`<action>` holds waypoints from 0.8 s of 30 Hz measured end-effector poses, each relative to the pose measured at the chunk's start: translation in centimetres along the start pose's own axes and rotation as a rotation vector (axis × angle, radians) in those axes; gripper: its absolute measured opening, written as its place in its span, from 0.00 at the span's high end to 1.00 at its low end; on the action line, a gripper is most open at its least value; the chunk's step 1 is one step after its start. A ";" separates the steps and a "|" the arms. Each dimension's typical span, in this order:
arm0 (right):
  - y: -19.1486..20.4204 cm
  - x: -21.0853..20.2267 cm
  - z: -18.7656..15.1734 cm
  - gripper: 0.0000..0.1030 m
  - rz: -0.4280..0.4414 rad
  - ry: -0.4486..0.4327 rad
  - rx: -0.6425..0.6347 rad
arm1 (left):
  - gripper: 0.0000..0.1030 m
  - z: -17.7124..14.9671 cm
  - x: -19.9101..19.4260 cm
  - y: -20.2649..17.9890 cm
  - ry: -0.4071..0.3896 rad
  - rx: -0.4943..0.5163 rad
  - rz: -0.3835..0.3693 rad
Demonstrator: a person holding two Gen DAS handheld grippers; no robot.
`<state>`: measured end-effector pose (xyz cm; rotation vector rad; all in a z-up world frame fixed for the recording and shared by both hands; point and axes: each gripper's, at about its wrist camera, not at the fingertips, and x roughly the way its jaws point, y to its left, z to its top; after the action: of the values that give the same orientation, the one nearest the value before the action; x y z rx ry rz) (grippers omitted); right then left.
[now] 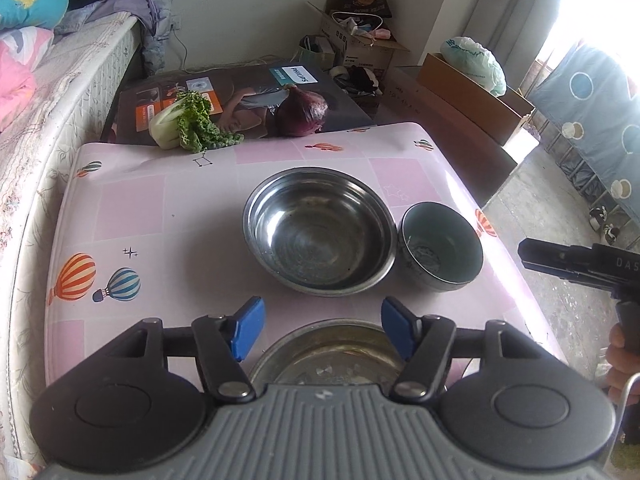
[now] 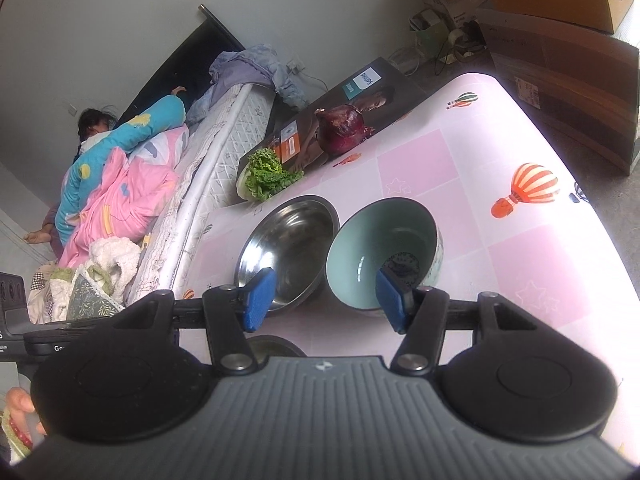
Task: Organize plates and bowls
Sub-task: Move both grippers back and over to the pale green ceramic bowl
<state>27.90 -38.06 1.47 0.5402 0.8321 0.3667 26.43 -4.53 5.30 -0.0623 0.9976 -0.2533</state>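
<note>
The left gripper (image 1: 323, 328) hovered above the near part of a table covered in a pink cloth (image 1: 160, 216) printed with hot-air balloons. It pointed steeply downward, its blue-padded jaws spread apart with nothing between them. Directly beneath it sat a shallow metal dish (image 1: 326, 354), partly hidden by the gripper body. The right gripper (image 2: 326, 294) hung over the same table, angled down, its jaws likewise apart and empty; in the left wrist view it entered from the right edge (image 1: 580, 266), with a hand (image 1: 620, 360) on its handle.

Beyond the left gripper stood a large steel bowl (image 1: 320, 236), and just beside it, on its right, a smaller ceramic bowl (image 1: 440, 246) with a pale green inside. Whether their rims touched could not be told. Both bowls were upright and empty.

At the far edge of the table lay a leafy green vegetable (image 1: 188, 124) and a red onion (image 1: 302, 112), both resting against a dark flat box (image 1: 248, 92) marked "PHILIPS". Behind that, open cardboard boxes (image 1: 360, 44) stood against the wall. A bed (image 1: 60, 92) ran along the table's left side, where a person (image 2: 96, 124) lay under bright quilts.
</note>
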 end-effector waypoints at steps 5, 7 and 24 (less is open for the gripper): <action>-0.6 -2.9 -2.3 0.46 -0.011 -0.010 -0.020 | 0.29 -1.6 -0.6 -2.9 -0.018 0.038 0.016; -0.8 -3.7 -3.0 0.46 -0.022 -0.014 -0.033 | 0.26 -2.2 -0.6 -4.0 -0.020 0.050 0.024; -3.6 -6.3 -4.5 0.39 -0.121 -0.058 -0.101 | 0.27 -2.6 3.7 -9.7 -0.047 0.121 -0.039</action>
<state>20.88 -42.78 0.61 0.4026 0.7821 0.2791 24.36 -14.66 2.47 0.0227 0.9332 -0.3464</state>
